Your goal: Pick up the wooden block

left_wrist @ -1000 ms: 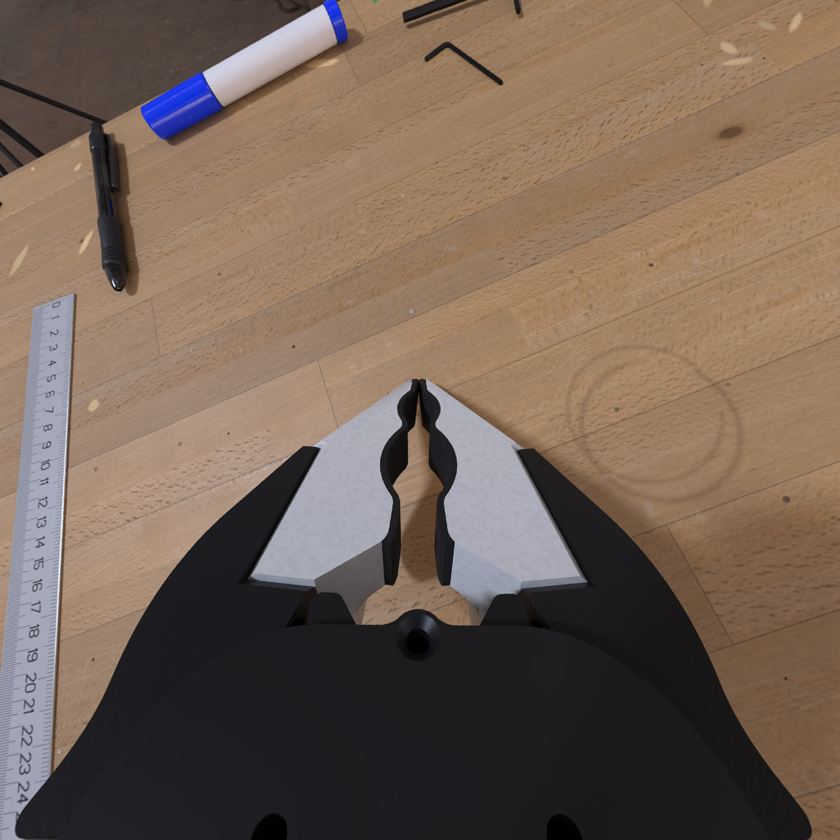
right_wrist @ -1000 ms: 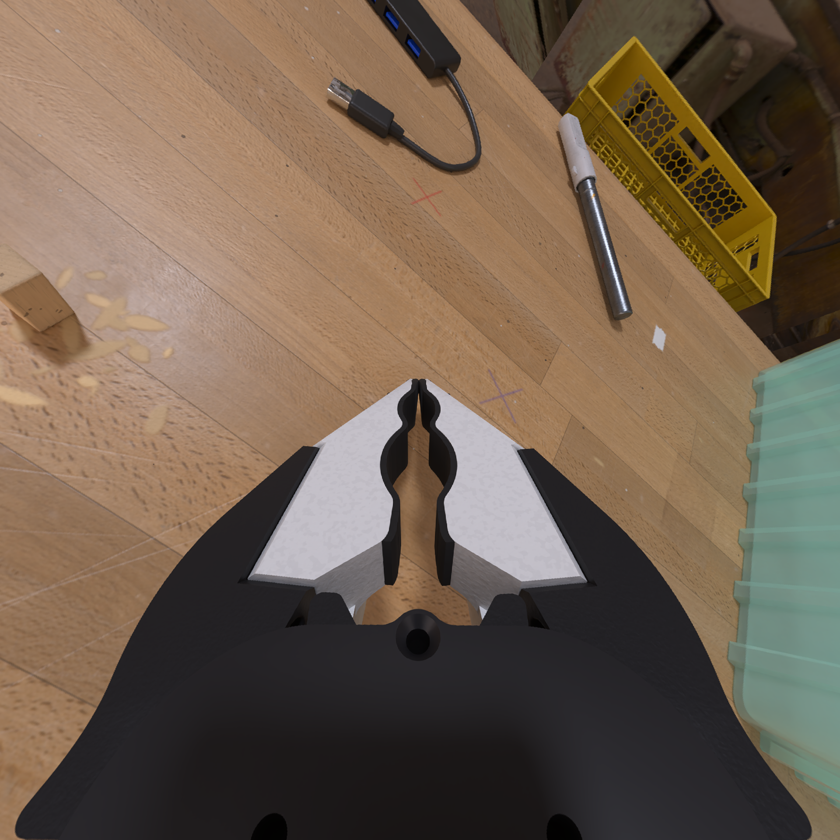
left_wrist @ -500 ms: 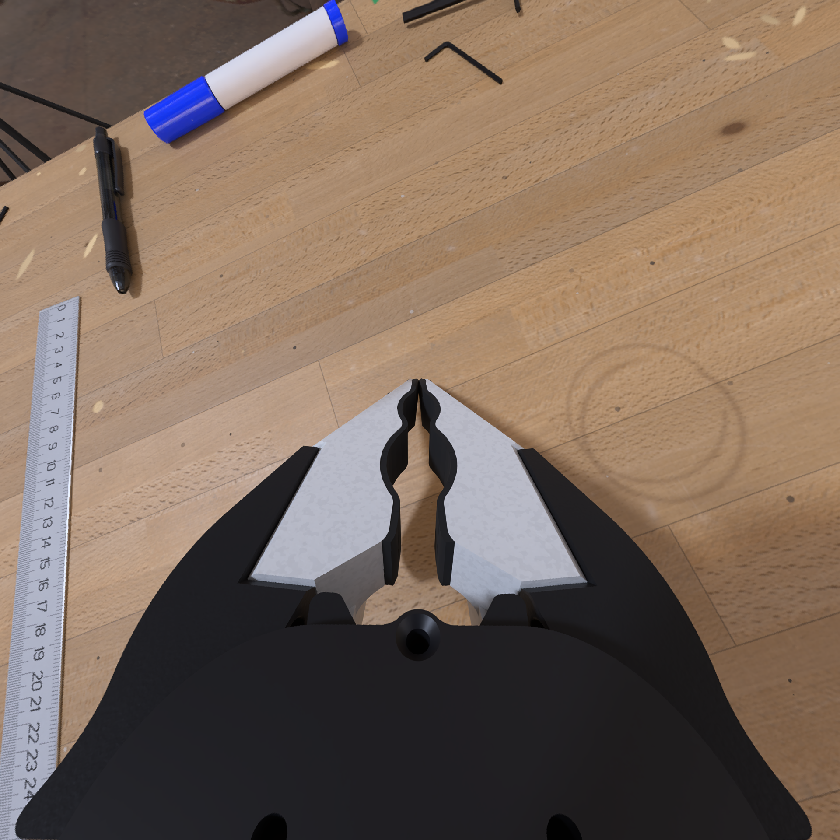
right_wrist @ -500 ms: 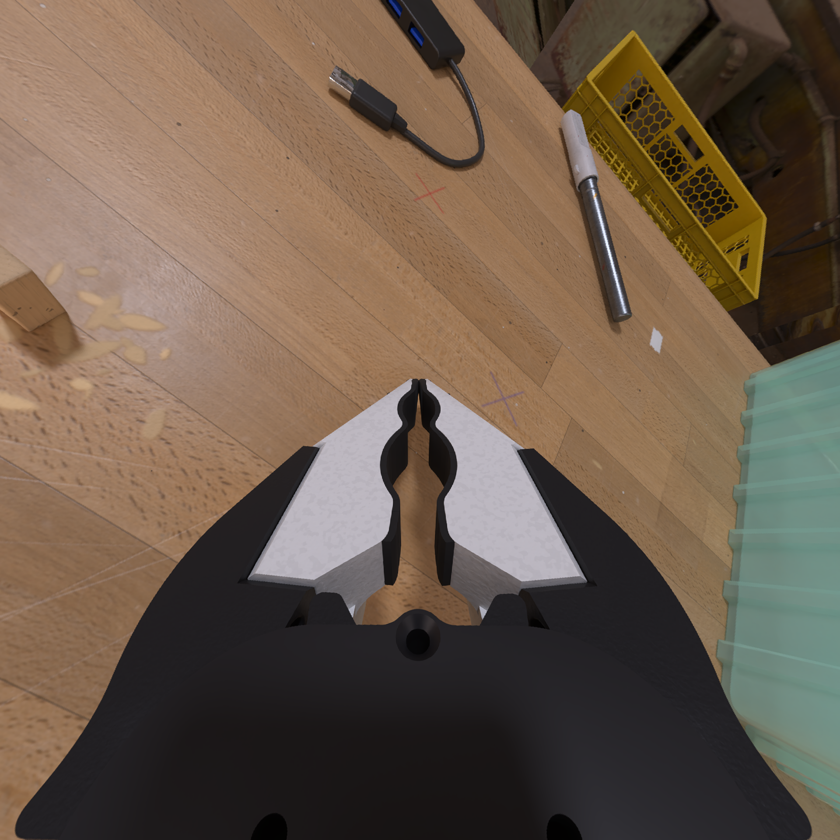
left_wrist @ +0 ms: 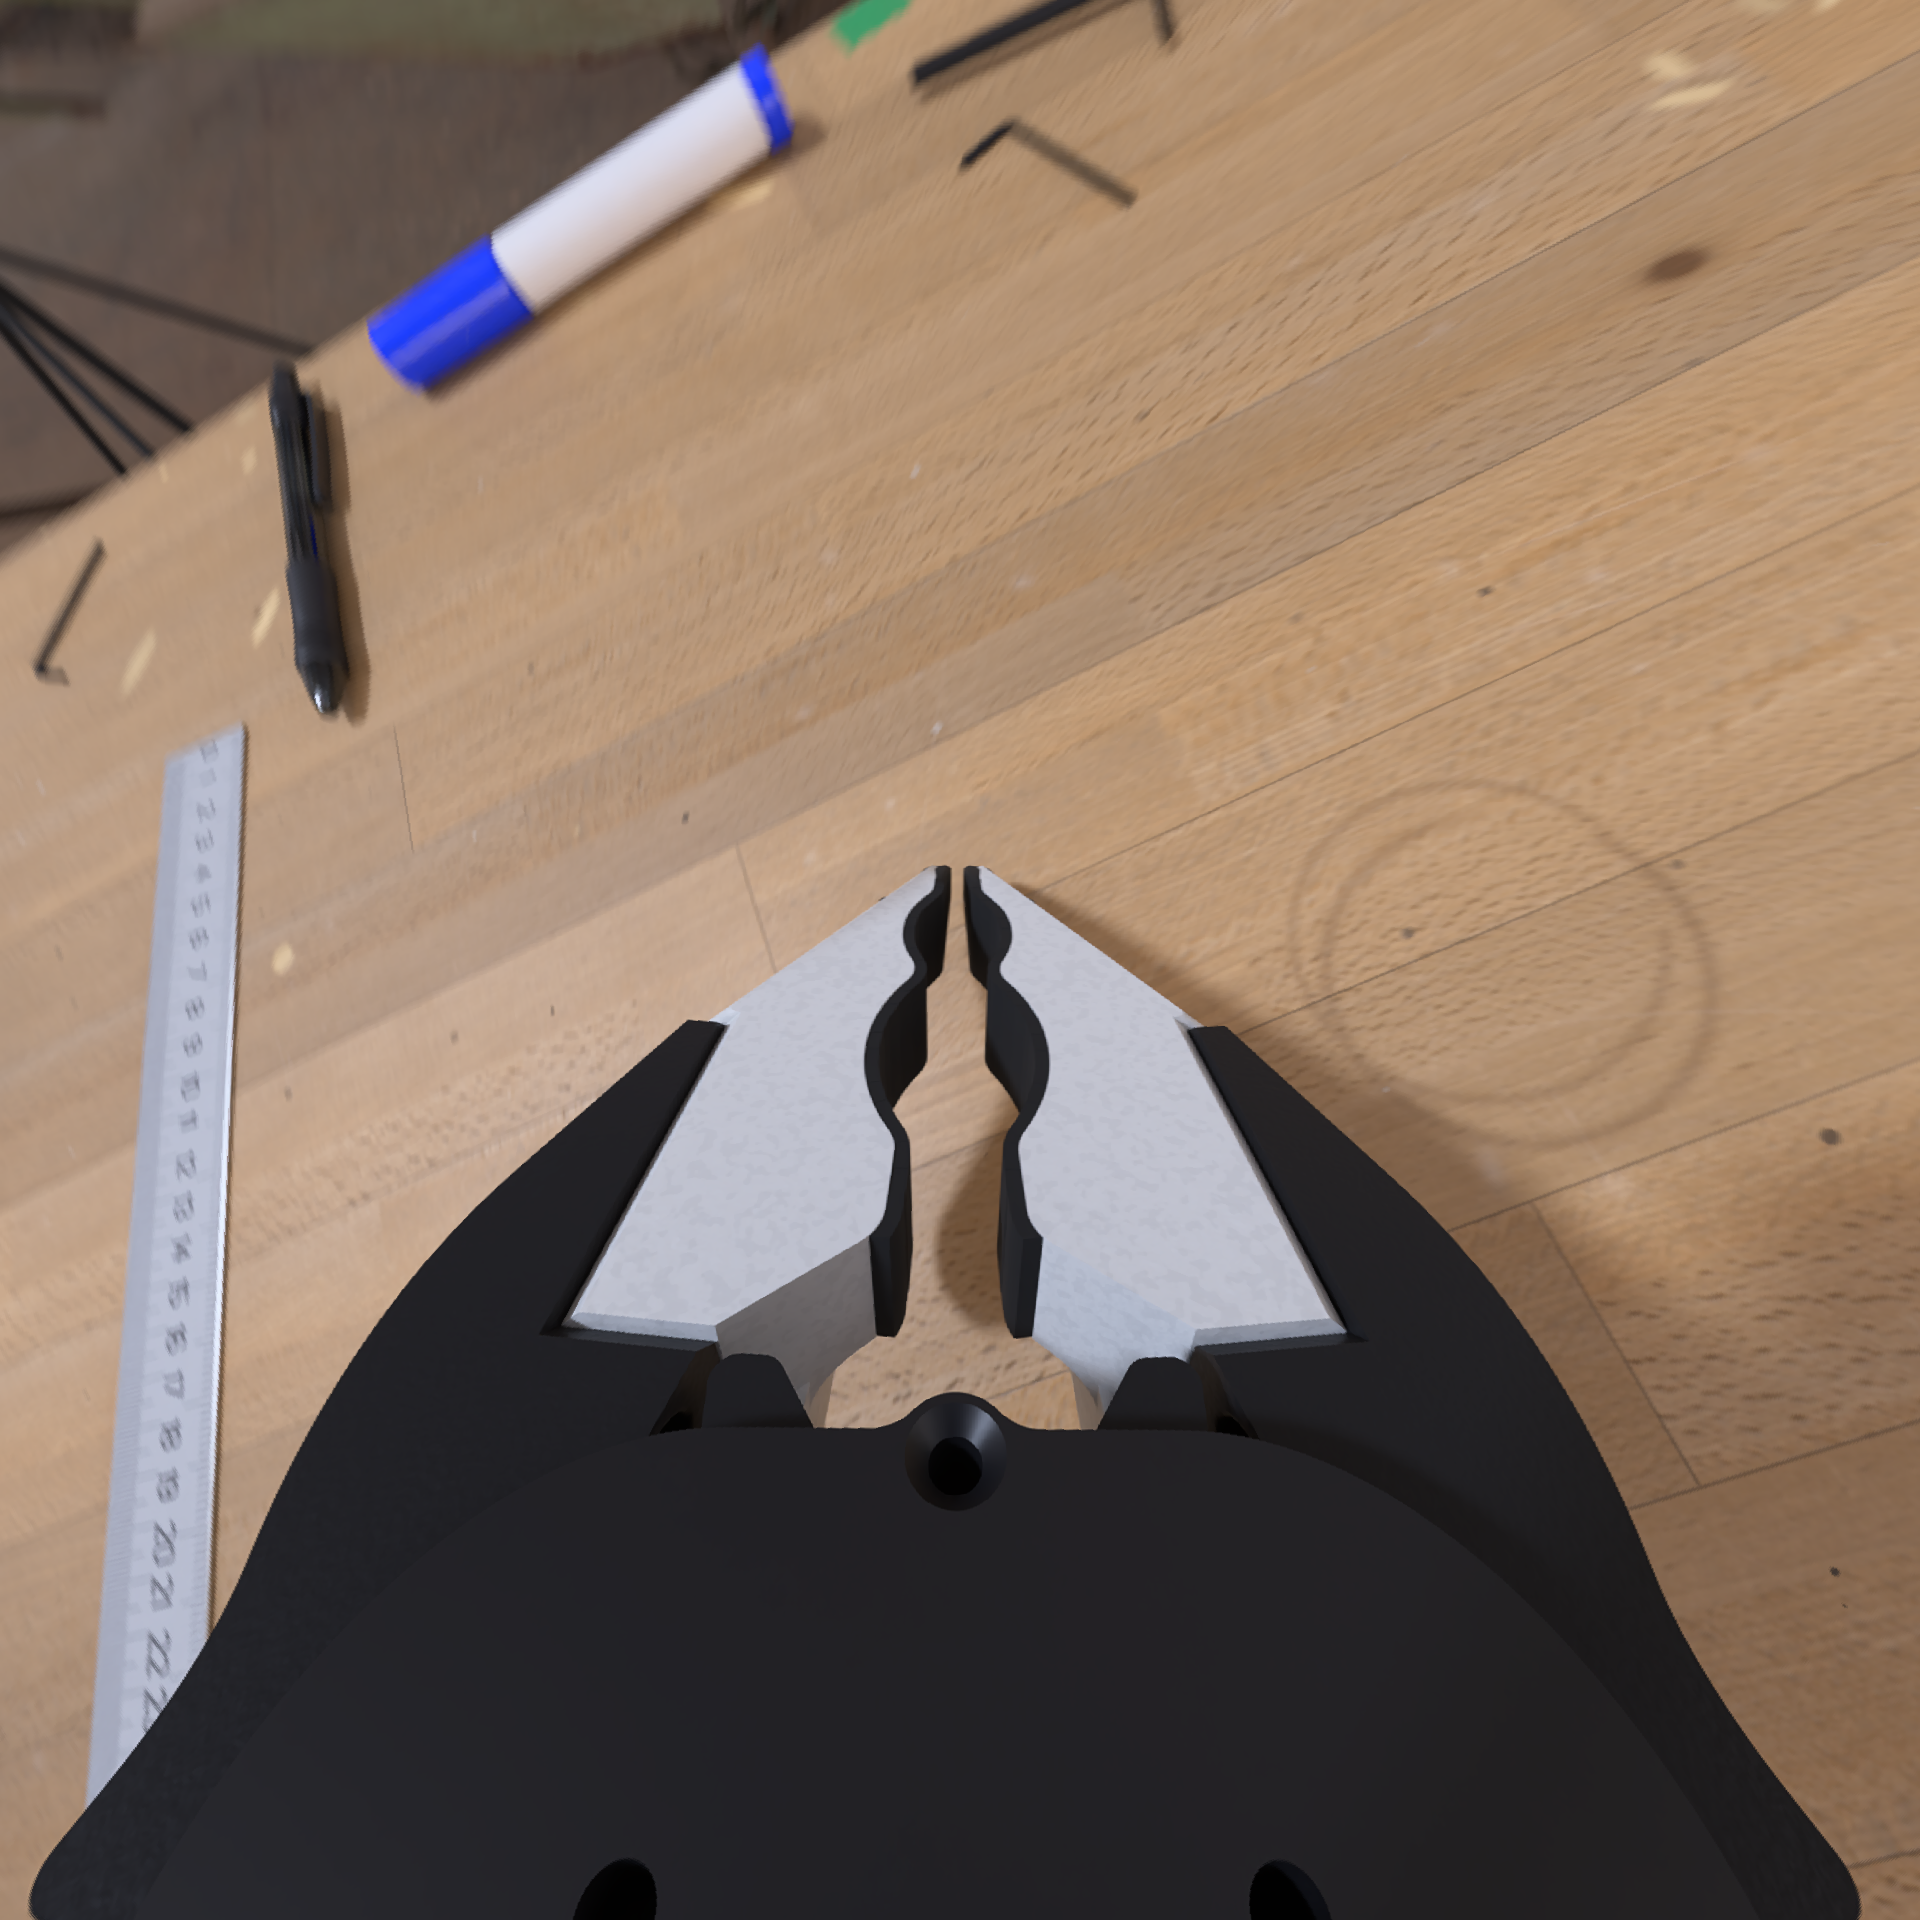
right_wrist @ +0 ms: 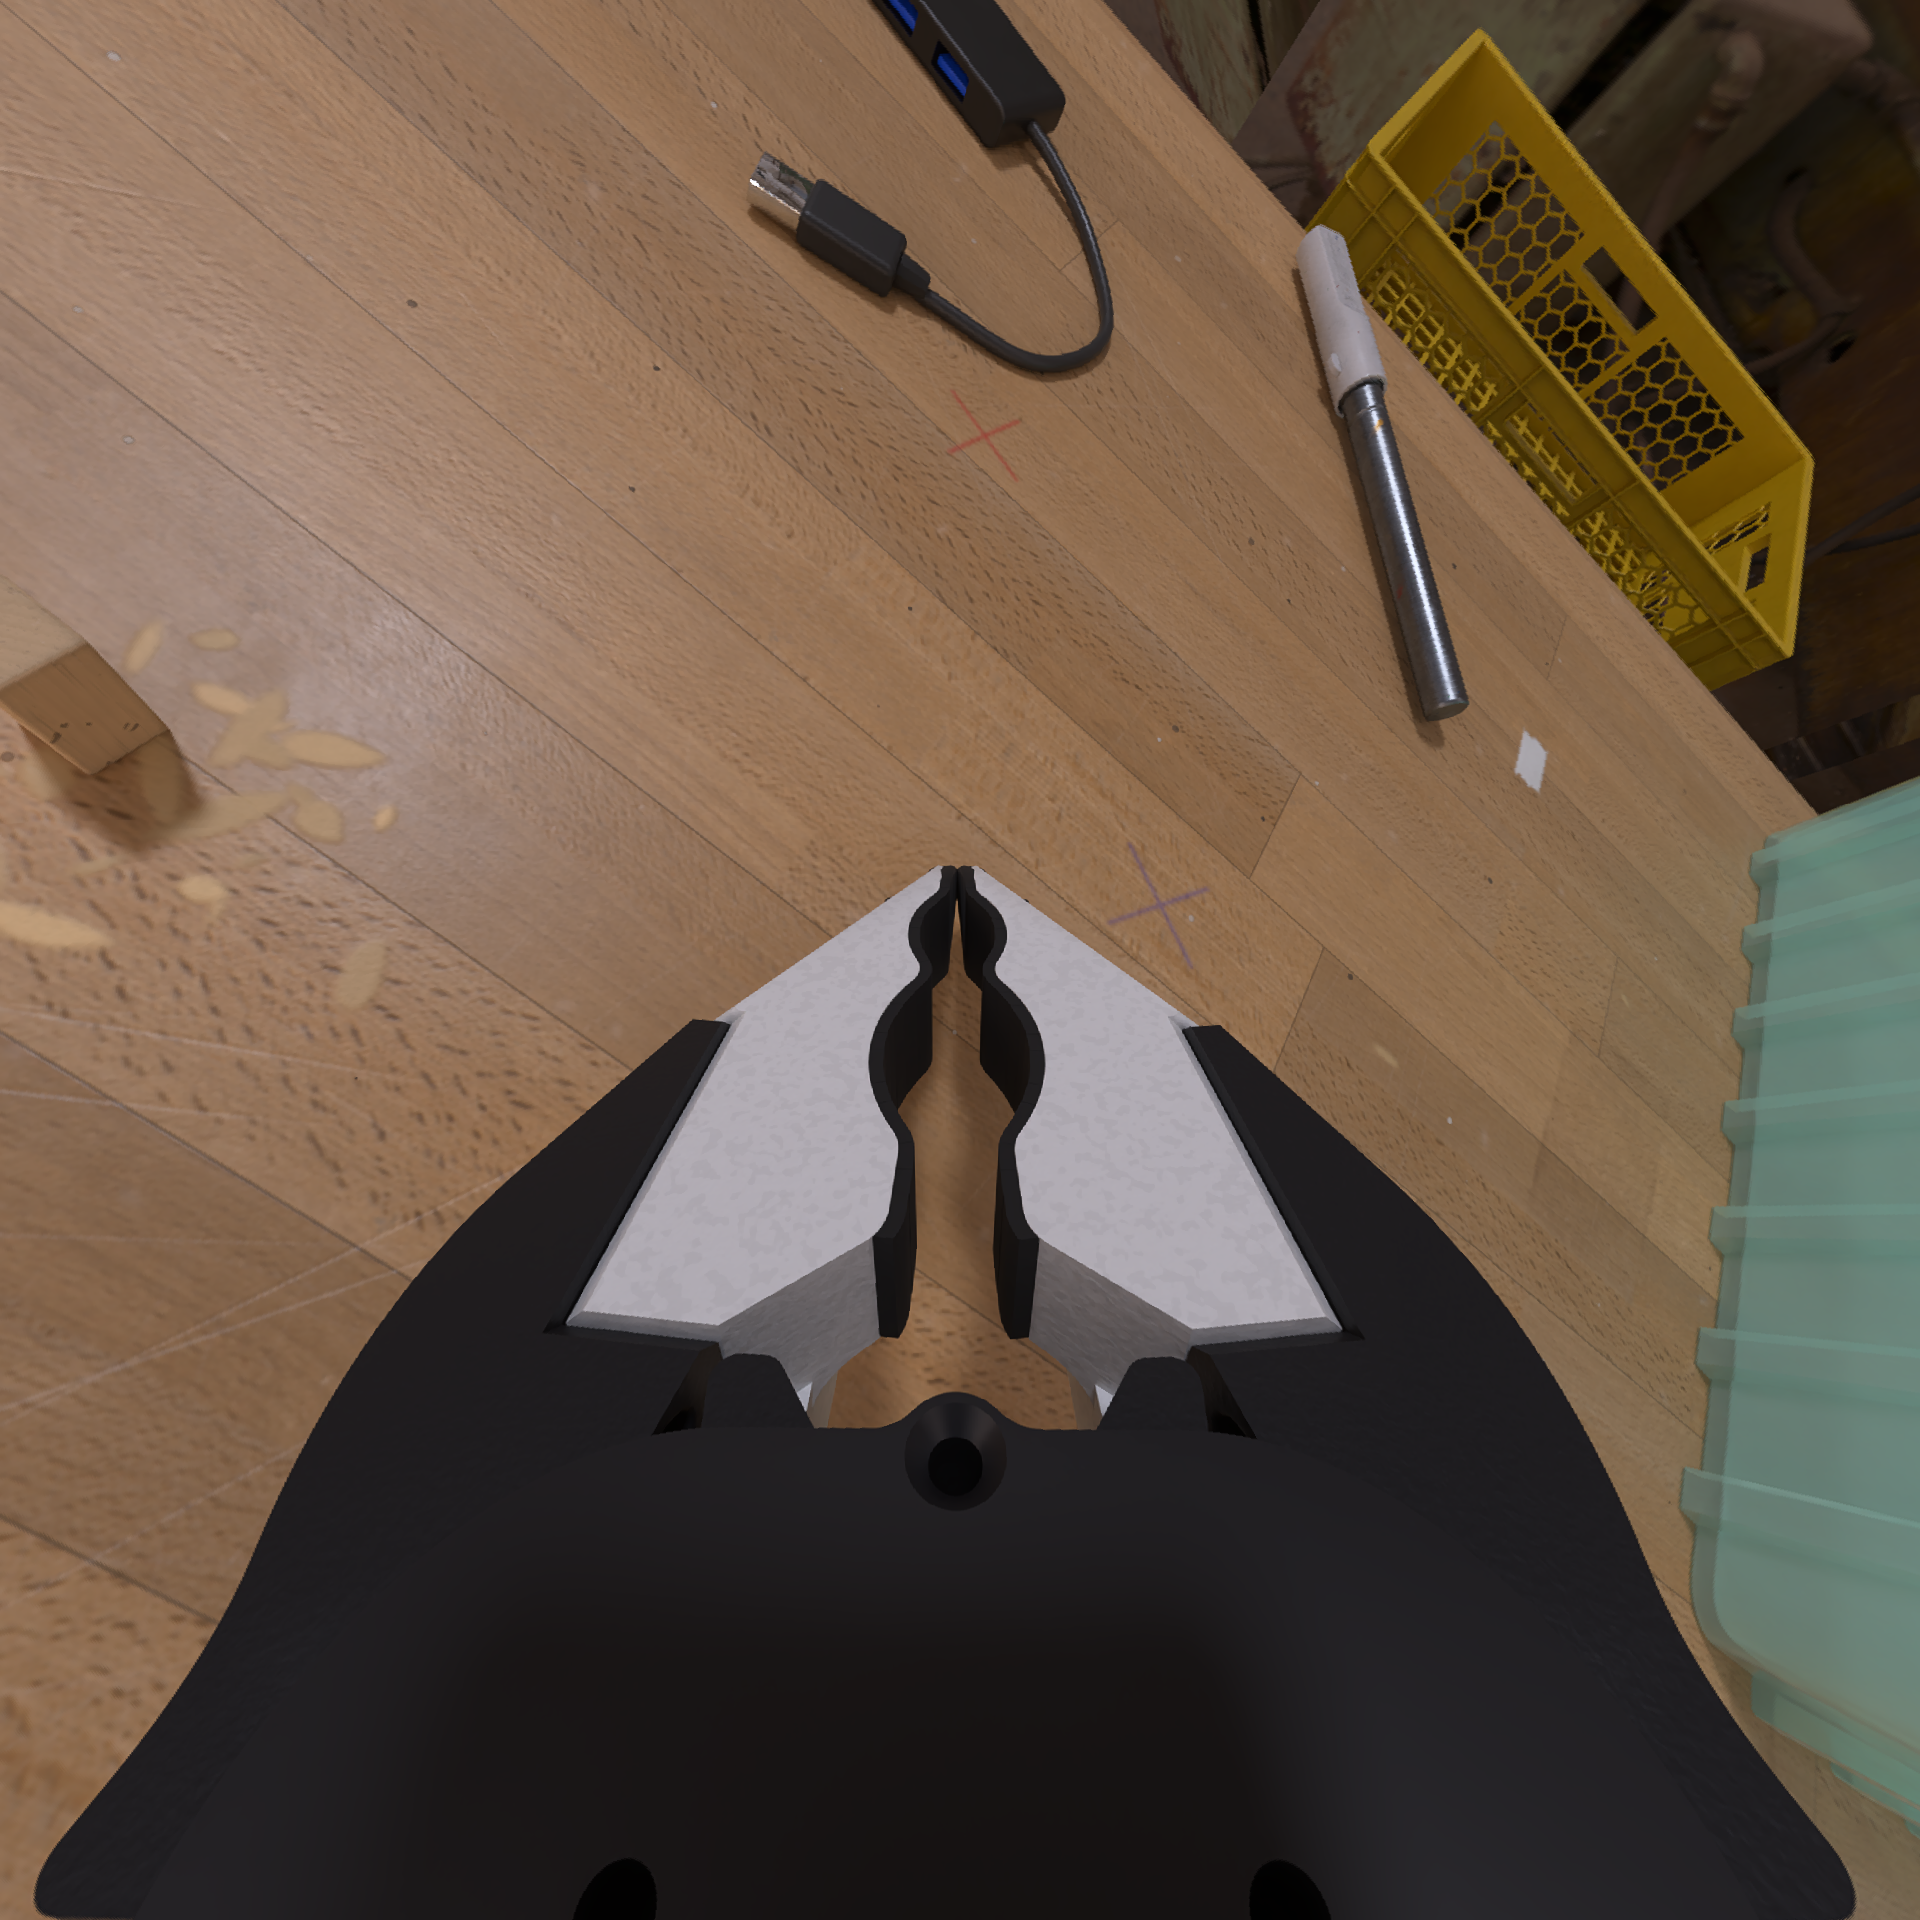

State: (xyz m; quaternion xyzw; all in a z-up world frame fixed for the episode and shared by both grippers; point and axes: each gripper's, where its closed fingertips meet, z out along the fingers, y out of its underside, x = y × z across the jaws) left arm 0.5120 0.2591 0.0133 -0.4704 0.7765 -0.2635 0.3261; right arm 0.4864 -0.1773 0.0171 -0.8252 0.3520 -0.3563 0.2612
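The wooden block (right_wrist: 64,694) shows only in the right wrist view, at the far left edge and cut off by the frame, with pale wood chips (right_wrist: 272,740) beside it. My right gripper (right_wrist: 955,878) is shut and empty above the wooden tabletop (right_wrist: 582,499), well to the right of the block. My left gripper (left_wrist: 956,878) is shut and empty over bare tabletop (left_wrist: 1039,582), with only a hairline gap at its tips. The block is not in the left wrist view.
Left wrist view: a steel ruler (left_wrist: 187,1195), a black pen (left_wrist: 309,540), a blue and white marker (left_wrist: 582,218) and hex keys (left_wrist: 1044,161). Right wrist view: a USB hub with cable (right_wrist: 935,197), a metal pen (right_wrist: 1382,468), a yellow crate (right_wrist: 1579,343) past the edge, and a green tray (right_wrist: 1829,1299).
The left wrist view has swung left, so the pen, marker and ruler slid right and a hex key came in at far left. The right gripper has barely moved.
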